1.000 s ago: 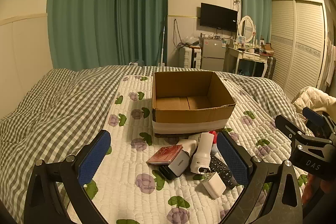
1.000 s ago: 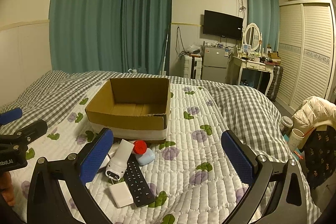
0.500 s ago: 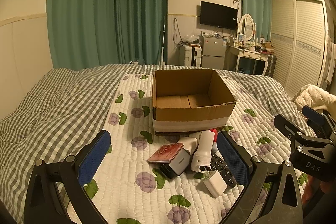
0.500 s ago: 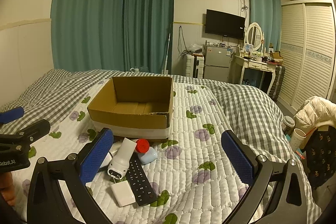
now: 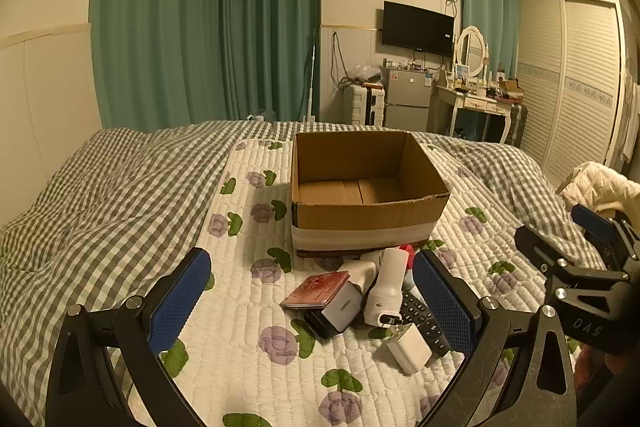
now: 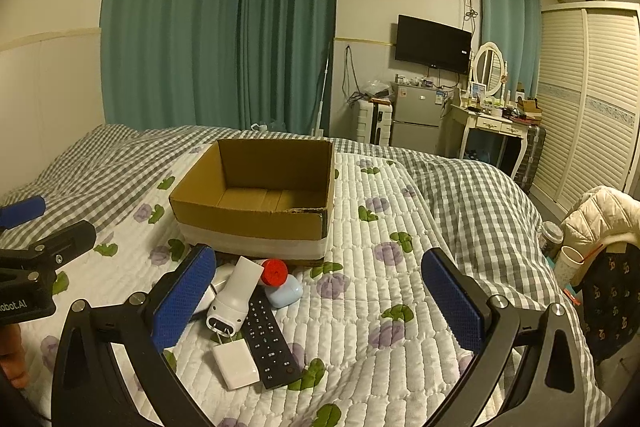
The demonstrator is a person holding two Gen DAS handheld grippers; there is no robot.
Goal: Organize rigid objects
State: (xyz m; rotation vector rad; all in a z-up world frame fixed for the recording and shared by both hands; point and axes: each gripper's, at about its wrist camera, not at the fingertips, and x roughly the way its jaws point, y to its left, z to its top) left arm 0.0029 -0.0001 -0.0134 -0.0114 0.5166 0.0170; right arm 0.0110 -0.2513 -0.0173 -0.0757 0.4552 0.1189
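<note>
An open cardboard box (image 5: 368, 199), banded white at its base, sits upright on the bed ahead of both tools. Before it, between the left tool's pads, lie a red booklet (image 5: 315, 290), a white cylindrical device (image 5: 387, 289), a black remote (image 6: 271, 341), a white charger block (image 6: 236, 365), a red-capped item (image 6: 274, 271) and a pale blue case (image 6: 285, 291), clustered and touching.
</note>
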